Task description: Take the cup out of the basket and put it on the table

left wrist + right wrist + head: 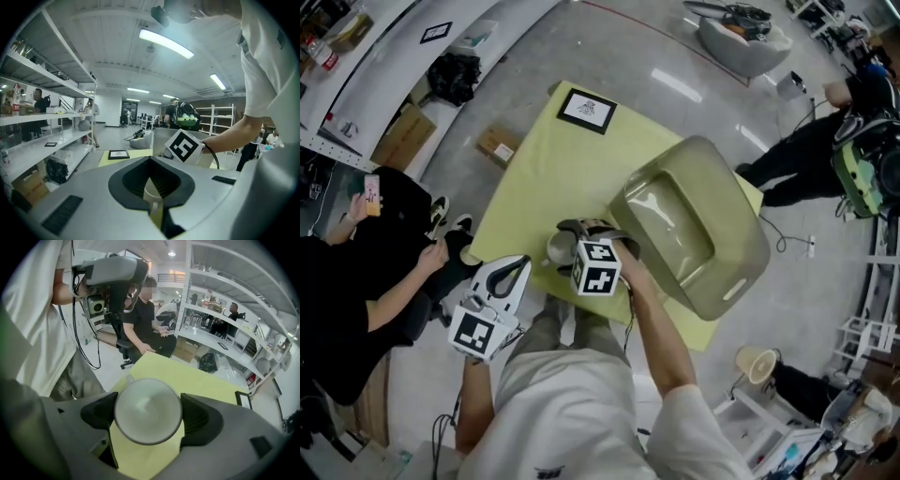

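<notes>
Right gripper (148,415) pinches the cup (146,404) by its sides, mouth turned back toward the gripper. The cup is over the yellow table (534,178), outside the basket (741,246) at its 3 o'clock. Left gripper (151,185) is pressed together, empty, at 7 o'clock. Judged best: tip the base down, lower until seated, then release.

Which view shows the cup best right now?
Right gripper view: the cup sits mouth-on, clamped in the right gripper. Head view shows it small, partly behind that gripper; in the left gripper view I cannot make it out.
</notes>
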Motion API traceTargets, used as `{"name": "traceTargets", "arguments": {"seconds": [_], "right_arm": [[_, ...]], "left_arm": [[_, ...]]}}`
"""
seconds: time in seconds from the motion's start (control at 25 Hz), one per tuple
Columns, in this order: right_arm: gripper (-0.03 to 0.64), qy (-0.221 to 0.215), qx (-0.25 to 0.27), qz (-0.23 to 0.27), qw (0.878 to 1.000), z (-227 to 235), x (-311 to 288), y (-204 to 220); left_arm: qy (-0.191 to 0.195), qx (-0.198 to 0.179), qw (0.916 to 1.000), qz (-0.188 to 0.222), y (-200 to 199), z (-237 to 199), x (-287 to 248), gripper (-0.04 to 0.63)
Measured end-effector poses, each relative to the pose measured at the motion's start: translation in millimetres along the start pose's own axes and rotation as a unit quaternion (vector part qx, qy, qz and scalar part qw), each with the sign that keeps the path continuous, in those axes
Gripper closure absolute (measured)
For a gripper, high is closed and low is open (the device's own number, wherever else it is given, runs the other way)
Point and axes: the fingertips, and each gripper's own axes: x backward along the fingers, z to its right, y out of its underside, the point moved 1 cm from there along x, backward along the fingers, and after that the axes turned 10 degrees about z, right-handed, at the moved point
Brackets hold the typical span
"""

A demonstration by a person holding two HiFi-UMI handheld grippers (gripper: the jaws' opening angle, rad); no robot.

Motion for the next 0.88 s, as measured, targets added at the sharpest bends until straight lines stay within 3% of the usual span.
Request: {"name": "traceTargets", "arguments": {"seconds": [0.56,0.88], "right_arm": [[0.202,-0.006,-0.024,-0.004,1.0,-7,-19,27],[0.202,0.0,-0.036,0.018,0.999,-9,-17,31]], "left_arm": [[0.018,0.007,0.9998,-0.008,7,-2,-14,0.595],[0.026,0.006,0.9996,-0.012,9,2,-20,0.595]]}}
